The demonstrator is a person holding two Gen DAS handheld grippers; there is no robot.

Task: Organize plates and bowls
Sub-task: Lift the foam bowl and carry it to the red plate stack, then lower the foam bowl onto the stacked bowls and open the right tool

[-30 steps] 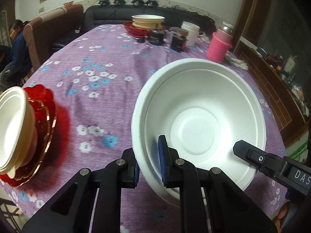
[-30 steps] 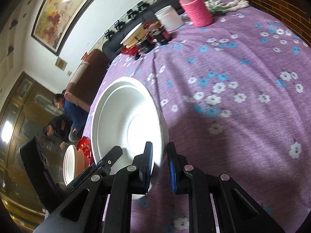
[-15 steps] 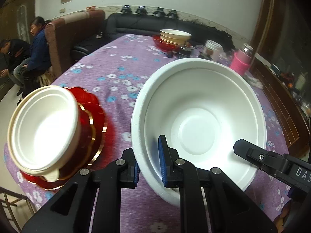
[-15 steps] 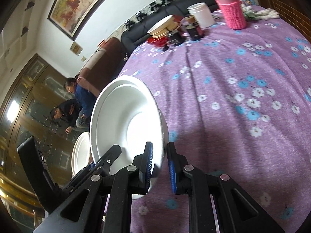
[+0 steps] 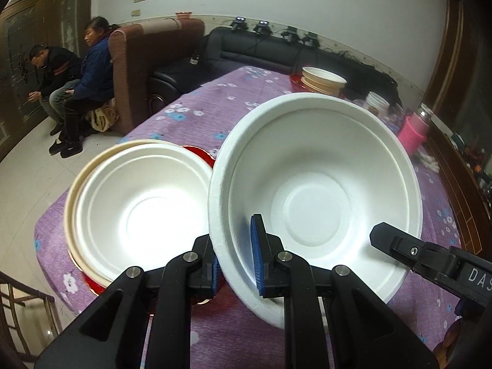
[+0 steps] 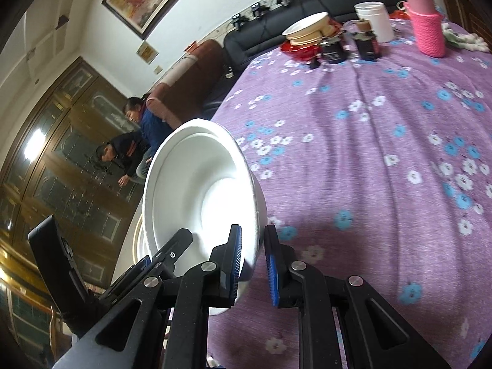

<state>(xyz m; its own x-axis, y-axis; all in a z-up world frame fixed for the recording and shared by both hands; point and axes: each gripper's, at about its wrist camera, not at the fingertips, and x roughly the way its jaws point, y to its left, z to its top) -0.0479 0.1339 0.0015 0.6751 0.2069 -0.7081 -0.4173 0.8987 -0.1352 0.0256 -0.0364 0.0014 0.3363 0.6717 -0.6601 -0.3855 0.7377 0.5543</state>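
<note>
White bowl [image 5: 319, 184] tilted, both hand-held grippers clamping rim

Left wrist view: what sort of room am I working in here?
Probably a home living or dining room: a table under a purple floral cloth, a black sofa and a brown armchair behind it, people seated by dark cabinets.
</note>
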